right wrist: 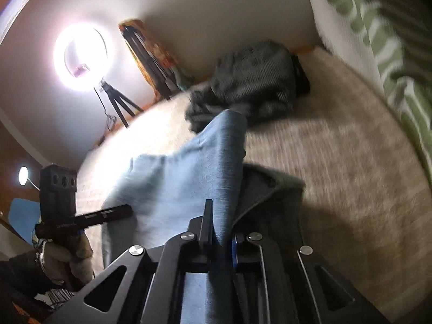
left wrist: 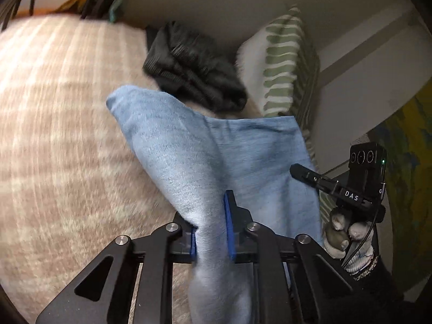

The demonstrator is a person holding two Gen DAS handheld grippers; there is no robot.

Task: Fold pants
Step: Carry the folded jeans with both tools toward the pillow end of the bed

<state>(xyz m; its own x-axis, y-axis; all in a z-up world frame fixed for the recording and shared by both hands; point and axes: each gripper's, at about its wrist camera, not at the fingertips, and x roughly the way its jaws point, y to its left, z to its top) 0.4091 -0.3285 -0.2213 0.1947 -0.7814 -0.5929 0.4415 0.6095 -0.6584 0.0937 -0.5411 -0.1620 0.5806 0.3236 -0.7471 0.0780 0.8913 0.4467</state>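
Light blue pants [left wrist: 213, 145] hang lifted above a beige blanket, stretched between my two grippers. My left gripper [left wrist: 210, 229] is shut on one bunched edge of the pants, cloth pinched between its blue pads. My right gripper [right wrist: 220, 232] is shut on the other edge of the pants [right wrist: 189, 172]. The right gripper also shows in the left wrist view [left wrist: 305, 175] at the cloth's right edge, held by a gloved hand. The left gripper shows in the right wrist view [right wrist: 118, 213] at the lower left.
A dark grey folded garment [left wrist: 194, 64] lies on the beige blanket [left wrist: 62, 124] near the wall. A green-striped pillow [left wrist: 283, 64] stands to the right. A ring light on a tripod [right wrist: 81, 56] stands at the bed's far side. Another grey garment [right wrist: 270, 189] lies under the pants.
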